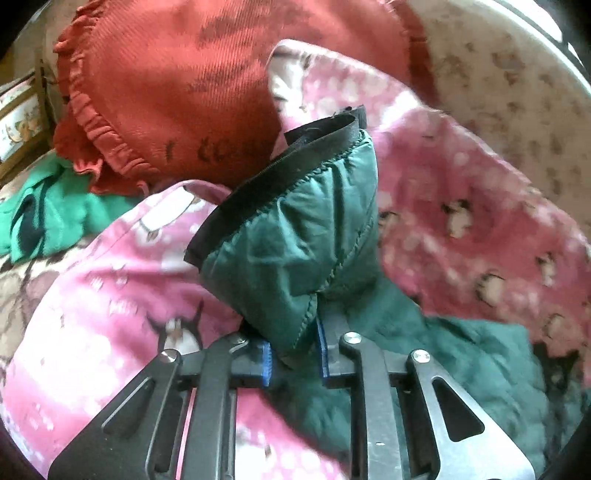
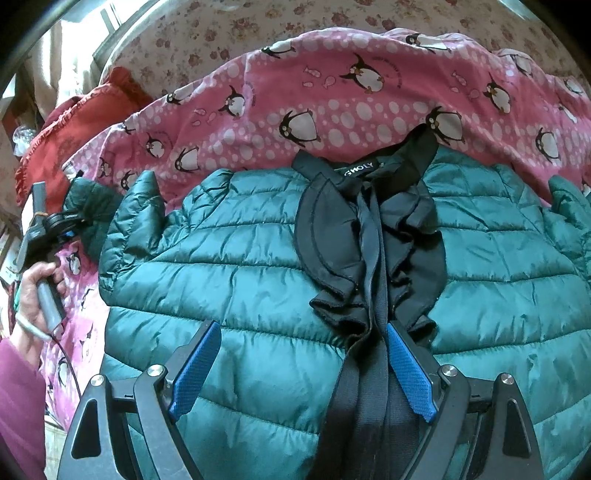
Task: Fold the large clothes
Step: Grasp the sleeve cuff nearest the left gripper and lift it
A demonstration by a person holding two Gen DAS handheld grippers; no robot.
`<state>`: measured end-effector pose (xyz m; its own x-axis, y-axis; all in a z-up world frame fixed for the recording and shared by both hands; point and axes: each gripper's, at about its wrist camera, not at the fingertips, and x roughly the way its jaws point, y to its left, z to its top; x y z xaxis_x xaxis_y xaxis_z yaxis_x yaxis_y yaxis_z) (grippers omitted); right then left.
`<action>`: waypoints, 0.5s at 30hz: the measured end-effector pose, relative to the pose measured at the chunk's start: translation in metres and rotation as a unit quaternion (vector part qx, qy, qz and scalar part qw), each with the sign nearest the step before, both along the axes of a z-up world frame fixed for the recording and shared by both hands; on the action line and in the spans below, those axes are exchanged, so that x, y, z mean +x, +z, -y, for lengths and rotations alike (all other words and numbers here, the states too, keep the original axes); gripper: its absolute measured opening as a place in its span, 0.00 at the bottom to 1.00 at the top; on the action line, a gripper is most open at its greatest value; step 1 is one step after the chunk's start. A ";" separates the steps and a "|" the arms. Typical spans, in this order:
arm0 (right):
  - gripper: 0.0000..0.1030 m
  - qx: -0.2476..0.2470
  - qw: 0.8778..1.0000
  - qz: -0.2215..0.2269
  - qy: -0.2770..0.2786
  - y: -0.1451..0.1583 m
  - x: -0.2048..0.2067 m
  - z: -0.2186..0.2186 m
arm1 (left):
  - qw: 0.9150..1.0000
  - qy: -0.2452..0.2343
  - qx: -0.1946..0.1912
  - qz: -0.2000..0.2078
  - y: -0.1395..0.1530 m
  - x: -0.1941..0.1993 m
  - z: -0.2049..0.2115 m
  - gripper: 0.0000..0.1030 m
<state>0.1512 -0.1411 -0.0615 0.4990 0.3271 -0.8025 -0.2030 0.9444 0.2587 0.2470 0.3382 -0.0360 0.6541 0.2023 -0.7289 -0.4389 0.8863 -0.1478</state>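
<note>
A dark green quilted jacket (image 2: 258, 266) lies spread on a pink penguin blanket (image 2: 314, 92), front up, with black ruffled trim (image 2: 373, 236) down its middle. My left gripper (image 1: 295, 360) is shut on the end of the jacket's sleeve (image 1: 295, 236), whose black cuff (image 1: 280, 177) stands up ahead of the fingers. The left gripper also shows at the far left of the right wrist view (image 2: 68, 230), holding the sleeve out sideways. My right gripper (image 2: 301, 332) is open and empty, hovering over the jacket's lower front, its blue pads (image 2: 197, 365) straddling the green panel beside the trim.
A red frilled cushion (image 1: 177, 85) lies behind the sleeve. A bright green garment (image 1: 55, 218) sits at the left. A floral sheet (image 2: 258, 26) covers the bed beyond the blanket. The person's left hand (image 2: 35, 295) grips the handle at the left edge.
</note>
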 end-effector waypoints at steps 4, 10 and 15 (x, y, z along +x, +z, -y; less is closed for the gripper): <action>0.85 0.003 1.000 0.006 0.001 0.008 -0.006 0.003 | 0.999 -0.034 -0.017 0.017 0.026 -0.037 0.024 0.15; 0.85 0.010 1.000 0.007 -0.001 0.017 -0.015 0.012 | 0.995 -0.091 -0.028 0.037 0.061 -0.091 0.077 0.14; 0.85 0.008 1.000 0.019 0.001 0.028 -0.028 0.023 | 0.990 -0.131 -0.019 0.045 0.073 -0.111 0.131 0.14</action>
<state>0.1236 -0.1637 -0.0334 0.5283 0.3403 -0.7779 -0.2152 0.9399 0.2650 0.1358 0.2074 0.0372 0.7436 -0.0088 -0.6686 -0.1780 0.9612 -0.2107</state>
